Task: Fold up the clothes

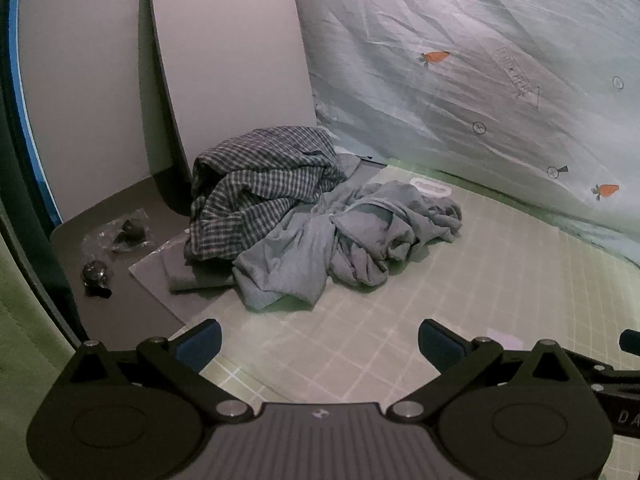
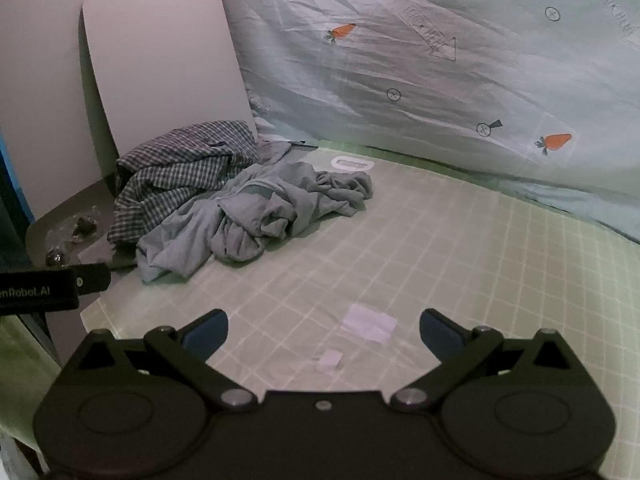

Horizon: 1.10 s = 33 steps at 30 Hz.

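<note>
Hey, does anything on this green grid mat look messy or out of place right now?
Yes. A grey crumpled garment lies bunched on the green grid mat, tangled against a dark checked shirt heaped at the mat's far left corner. Two small white paper scraps lie loose nearer the grippers.

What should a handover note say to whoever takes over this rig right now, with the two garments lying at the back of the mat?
Left gripper: open, empty, above the grid mat, short of the clothes.
Right gripper: open, empty, above the mat near two small pale paper scraps.
Clothes: a checked shirt lies crumpled at the mat's far left corner, against a leaning white board. A grey garment is bunched in front of it and to its right, the two touching.
Done: nothing folded yet, going by how the two crumpled garments lie.
Left: pull one garment clear onto the open mat, spread it flat, fold it, then do the other.
</note>
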Tool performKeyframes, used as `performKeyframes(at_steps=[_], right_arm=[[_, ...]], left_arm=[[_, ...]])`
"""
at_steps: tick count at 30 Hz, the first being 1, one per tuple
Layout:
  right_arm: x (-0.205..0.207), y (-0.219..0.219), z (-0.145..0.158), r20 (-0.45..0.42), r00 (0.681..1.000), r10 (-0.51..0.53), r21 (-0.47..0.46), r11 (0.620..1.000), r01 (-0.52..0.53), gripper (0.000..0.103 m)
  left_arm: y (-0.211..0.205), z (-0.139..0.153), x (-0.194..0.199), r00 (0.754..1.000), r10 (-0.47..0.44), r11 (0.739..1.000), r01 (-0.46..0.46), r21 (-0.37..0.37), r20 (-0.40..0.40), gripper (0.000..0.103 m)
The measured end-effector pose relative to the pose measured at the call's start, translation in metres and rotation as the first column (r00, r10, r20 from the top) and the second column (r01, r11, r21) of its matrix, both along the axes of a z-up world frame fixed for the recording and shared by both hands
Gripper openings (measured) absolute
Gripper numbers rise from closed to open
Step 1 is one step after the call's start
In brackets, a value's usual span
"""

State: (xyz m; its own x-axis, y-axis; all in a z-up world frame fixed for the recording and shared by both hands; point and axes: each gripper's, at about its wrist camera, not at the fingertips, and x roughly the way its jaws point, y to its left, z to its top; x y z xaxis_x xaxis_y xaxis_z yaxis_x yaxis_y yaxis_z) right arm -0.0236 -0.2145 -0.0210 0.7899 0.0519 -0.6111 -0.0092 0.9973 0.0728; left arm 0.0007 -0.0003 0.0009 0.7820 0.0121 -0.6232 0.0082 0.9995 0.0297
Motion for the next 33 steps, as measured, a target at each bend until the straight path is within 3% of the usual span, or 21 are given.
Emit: performKeyframes(at_steps=[33], right_arm=[[0.0015,-0.0097,-0.0043,-0.005,1.0,-0.013,0.009,1.0,0.013,0.103]], left_arm=[[-0.0093,-0.0043,0.0057,1.0,-0.01,1.0,0.01,0.0,-0.014,0.103]])
